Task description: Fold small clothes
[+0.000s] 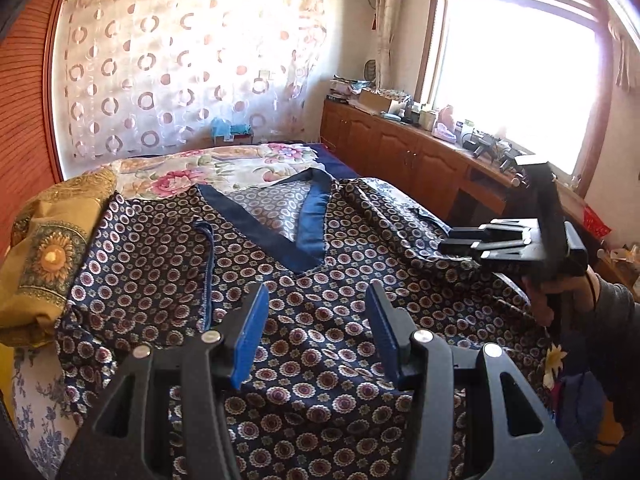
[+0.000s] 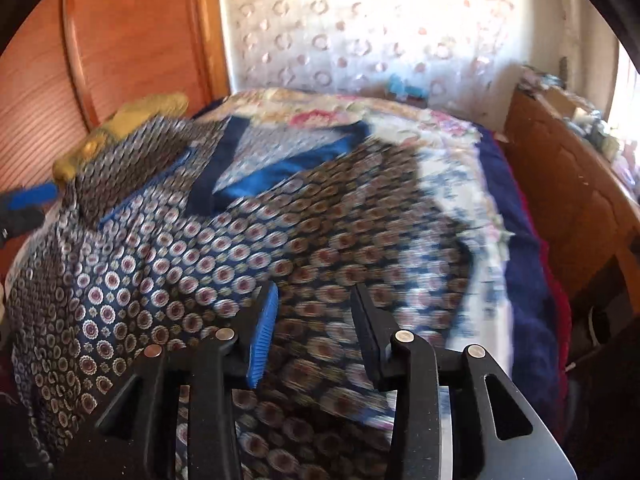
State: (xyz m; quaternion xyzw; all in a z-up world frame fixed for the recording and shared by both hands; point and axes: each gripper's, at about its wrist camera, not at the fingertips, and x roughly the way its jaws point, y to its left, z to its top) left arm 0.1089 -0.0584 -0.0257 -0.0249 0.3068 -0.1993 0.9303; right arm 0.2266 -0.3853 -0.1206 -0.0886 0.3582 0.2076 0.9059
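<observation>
A navy garment [image 1: 160,248] printed with small round flowers lies spread face up on the bed, its plain blue V-neck collar [image 1: 312,224] toward the far end. My left gripper [image 1: 318,292] hovers over the garment's middle, jaws open with nothing between the blue pads. At the garment's right edge a hand [image 1: 560,292] holds my right gripper [image 1: 460,240]. In the blurred right wrist view, the right gripper [image 2: 316,292] stands open above the garment [image 2: 180,264], no cloth between its fingers. The collar [image 2: 280,172] lies beyond it, and the left gripper's blue pad [image 2: 34,194] shows at the far left.
A yellow patterned pillow [image 1: 44,256] lies on the garment's left side. A floral bedspread [image 1: 200,172] covers the bed's far end. A wooden cabinet [image 1: 400,152] with clutter on top runs along the right under a bright window. A wooden wardrobe [image 2: 132,40] stands at the left.
</observation>
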